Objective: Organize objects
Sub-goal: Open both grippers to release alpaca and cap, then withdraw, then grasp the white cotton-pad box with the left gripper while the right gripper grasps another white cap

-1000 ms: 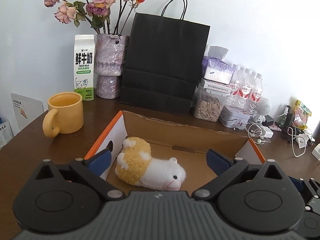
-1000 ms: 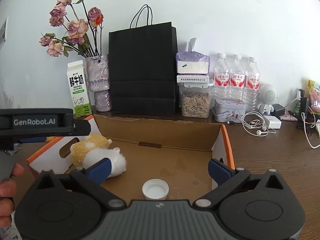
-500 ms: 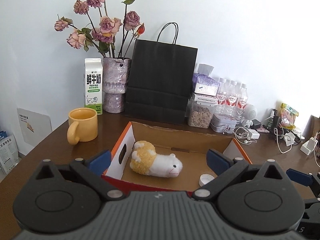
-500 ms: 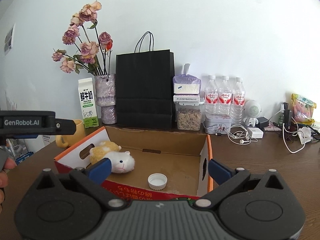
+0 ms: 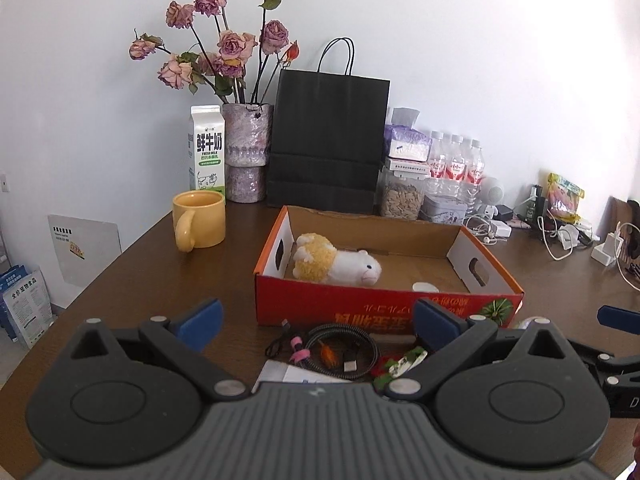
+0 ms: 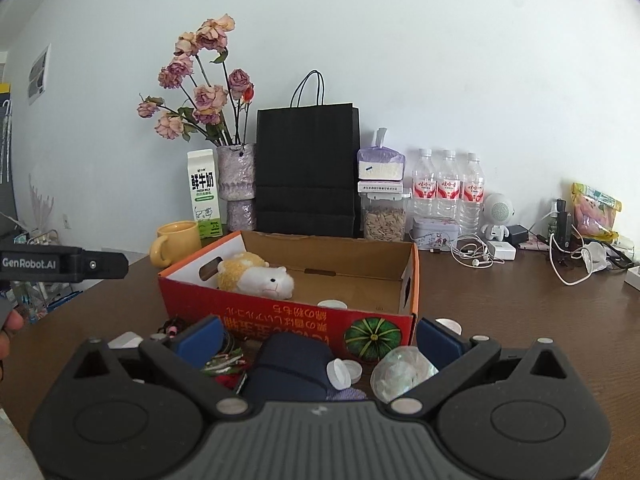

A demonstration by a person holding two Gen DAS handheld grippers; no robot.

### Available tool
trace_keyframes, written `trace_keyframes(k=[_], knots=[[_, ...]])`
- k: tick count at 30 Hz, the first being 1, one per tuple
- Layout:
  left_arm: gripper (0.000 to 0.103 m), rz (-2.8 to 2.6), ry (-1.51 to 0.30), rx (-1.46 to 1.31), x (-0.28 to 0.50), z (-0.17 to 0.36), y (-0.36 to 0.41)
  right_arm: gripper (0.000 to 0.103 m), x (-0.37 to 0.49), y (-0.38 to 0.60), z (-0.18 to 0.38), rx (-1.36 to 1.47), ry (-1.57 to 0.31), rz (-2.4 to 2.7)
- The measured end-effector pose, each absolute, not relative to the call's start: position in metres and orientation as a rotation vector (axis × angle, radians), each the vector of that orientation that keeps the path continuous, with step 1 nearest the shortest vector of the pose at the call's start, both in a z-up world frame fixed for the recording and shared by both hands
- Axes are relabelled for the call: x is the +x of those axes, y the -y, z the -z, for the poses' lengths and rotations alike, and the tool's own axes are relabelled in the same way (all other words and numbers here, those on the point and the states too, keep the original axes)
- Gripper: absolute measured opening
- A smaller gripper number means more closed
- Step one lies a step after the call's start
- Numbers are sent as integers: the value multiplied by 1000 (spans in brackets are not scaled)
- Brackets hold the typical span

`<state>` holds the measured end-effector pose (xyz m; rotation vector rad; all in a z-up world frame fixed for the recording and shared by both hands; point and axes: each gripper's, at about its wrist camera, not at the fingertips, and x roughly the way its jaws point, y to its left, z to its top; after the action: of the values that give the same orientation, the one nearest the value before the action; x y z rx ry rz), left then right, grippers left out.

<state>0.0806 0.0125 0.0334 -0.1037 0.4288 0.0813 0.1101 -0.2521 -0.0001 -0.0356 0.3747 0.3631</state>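
Now both grippers hang wide open and empty: the left gripper over a coiled cable, the right gripper over a navy pouch, before the cardboard box holding the plush sheep.

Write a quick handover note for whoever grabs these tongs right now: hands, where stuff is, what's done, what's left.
Left tongs: open, empty. Right tongs: open, empty.
Both hover at the near side of the cardboard box.
Done: plush toy and a white cap lie in the box.
Left: on the table in front of the box, coiled cable, dark pouch, loose caps, crumpled plastic wrap.
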Motion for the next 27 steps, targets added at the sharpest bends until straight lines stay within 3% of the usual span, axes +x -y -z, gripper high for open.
trace_keyframes(k=[13,27], knots=[[103,-44,-508,-34,43,0,-14,103,80,259,30,-38,-470,-359],[103,-71,-586,-51,62,18,-17,103,95,277,47,-15,-521,-291]])
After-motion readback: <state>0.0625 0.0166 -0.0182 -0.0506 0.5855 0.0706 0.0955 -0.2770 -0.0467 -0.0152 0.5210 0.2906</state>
